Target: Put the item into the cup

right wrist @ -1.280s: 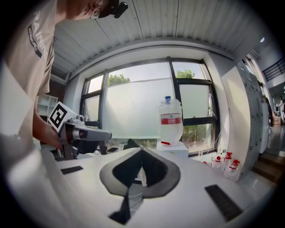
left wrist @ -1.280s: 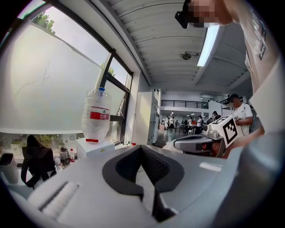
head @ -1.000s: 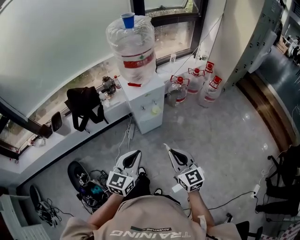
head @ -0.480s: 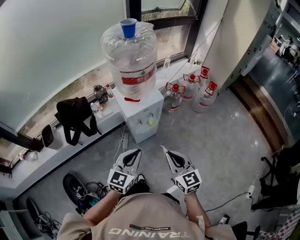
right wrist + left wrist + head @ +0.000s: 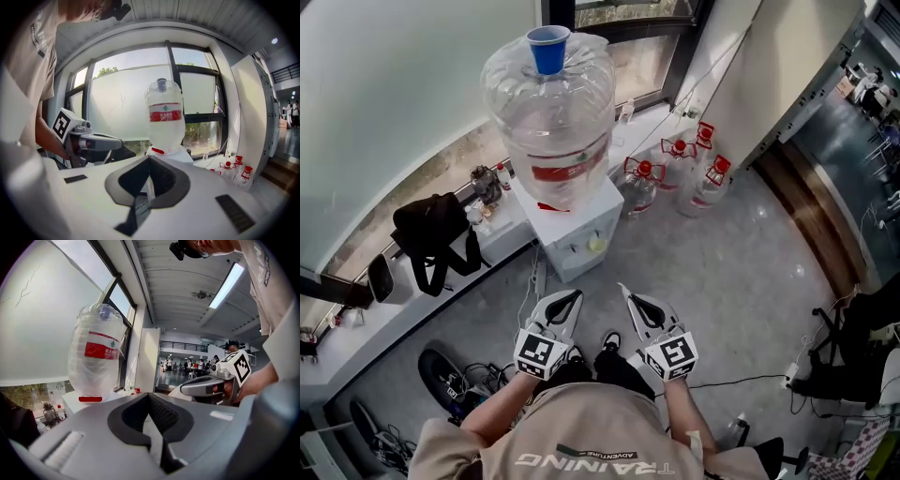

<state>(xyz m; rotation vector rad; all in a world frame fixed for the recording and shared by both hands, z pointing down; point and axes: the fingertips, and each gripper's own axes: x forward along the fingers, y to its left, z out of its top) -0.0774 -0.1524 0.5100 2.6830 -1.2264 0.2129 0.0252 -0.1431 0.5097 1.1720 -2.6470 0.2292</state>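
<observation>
Blue cup [image 5: 548, 47] is seen mouth up on the flat top of a big clear water bottle [image 5: 548, 131]. The bottle is set neck-down on a white dispenser [image 5: 577, 234] at the window ledge. The bottle carries a red label band, and the cup is well above and ahead of both grippers, touched by neither. The item meant for the cup can't be made out in any view.

L gripper [image 5: 569, 298] and R gripper [image 5: 630, 296] are held side by side at approx waist level in front of the person, near each other but apart. Both are pointed toward the dispenser, w/ marker cubes facing up.

In the left gripper view, the L gripper [image 5: 148, 395] jaws are pressed together w/ nothing btwn the dark pads. The R gripper [image 5: 206, 387] is seen off to the right, and the bottle [image 5: 96, 357] w/ the cup [image 5: 106, 311] rises ahead at left.

In the right gripper view, the R gripper [image 5: 150, 159] jaws are likewise closed on nothing. The bottle [image 5: 164, 117] stands straight ahead w/ the cup [image 5: 161, 84] on top, and the L gripper [image 5: 93, 140] is seen at left.

Several smaller clear jugs [image 5: 680, 164] w/ red caps and handles are grouped on the grey floor [image 5: 731, 272] just right of the dispenser. A black bag [image 5: 431, 230] is slumped on the ledge to the left. Cables [image 5: 473, 380] are tangled on the floor at lower left.
</observation>
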